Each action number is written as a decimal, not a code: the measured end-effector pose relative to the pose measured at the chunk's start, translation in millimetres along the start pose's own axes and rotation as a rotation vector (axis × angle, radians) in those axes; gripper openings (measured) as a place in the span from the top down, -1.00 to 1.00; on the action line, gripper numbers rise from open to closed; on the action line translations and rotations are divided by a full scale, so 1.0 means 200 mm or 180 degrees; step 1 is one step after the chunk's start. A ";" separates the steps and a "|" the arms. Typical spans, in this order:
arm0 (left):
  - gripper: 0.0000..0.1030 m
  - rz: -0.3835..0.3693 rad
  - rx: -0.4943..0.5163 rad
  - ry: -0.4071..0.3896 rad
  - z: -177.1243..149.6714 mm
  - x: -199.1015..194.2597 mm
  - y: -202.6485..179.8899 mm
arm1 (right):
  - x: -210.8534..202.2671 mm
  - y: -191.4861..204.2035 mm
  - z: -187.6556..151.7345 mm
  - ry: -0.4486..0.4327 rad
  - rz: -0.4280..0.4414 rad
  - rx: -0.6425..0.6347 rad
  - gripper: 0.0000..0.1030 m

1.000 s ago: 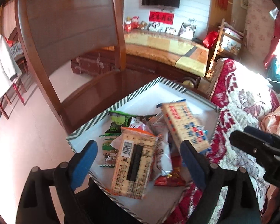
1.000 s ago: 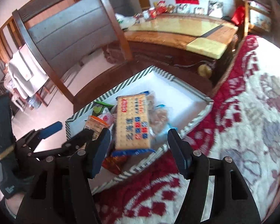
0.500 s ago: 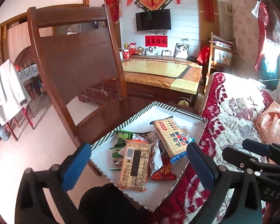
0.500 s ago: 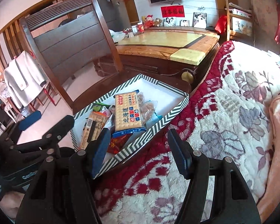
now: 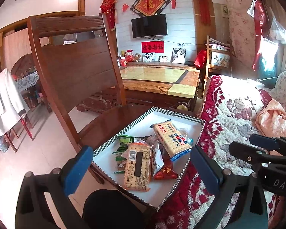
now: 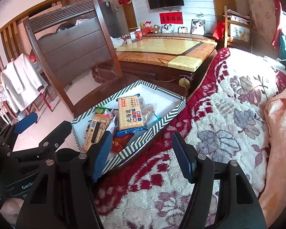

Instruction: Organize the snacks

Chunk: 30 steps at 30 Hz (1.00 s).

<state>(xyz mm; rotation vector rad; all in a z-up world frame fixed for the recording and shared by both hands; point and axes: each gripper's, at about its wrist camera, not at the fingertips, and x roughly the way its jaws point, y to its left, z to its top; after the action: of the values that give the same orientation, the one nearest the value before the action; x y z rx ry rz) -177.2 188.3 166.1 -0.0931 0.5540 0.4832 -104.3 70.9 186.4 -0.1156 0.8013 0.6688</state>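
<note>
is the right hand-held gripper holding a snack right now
No, the right hand-held gripper is open with nothing between its fingers, and the snacks lie in the striped box.

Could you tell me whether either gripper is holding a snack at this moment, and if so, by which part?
Nothing is held. The left gripper and right gripper are both open and empty; the snacks lie in the striped box.

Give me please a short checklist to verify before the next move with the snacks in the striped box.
1. Left gripper open and holding nothing: ok.
2. Right gripper open and holding nothing: ok.
3. Green-and-white striped cardboard box resting on the brown wooden chair seat: ok.
4. Blue-edged cracker packet on top of the pile, nothing over it: ok.
5. Orange cracker packet with barcode inside the box: ok.
6. More snacks outside the box: cannot tell.
</note>
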 end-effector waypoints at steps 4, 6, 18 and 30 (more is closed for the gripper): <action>-1.00 0.0004 -0.0010 0.0009 -0.01 0.00 0.01 | 0.00 0.02 0.00 -0.0014 -0.0022 -0.0043 -0.26; -1.00 -0.0003 -0.0020 0.0027 -0.01 0.01 0.01 | 0.00 0.03 0.00 -0.0028 -0.0028 -0.0062 -0.25; -1.00 -0.0021 -0.0054 0.0114 -0.02 0.03 0.01 | 0.02 0.03 -0.01 0.0030 -0.0020 -0.0054 -0.26; -1.00 0.0011 -0.0013 0.0156 -0.04 0.06 0.01 | 0.06 0.01 -0.04 0.0118 0.0017 -0.0029 -0.26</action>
<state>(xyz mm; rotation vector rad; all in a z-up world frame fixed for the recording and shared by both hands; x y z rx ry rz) -174.0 193.1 153.4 -0.1081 0.6013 0.4864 -105.2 75.8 173.1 -0.1344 0.8344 0.6772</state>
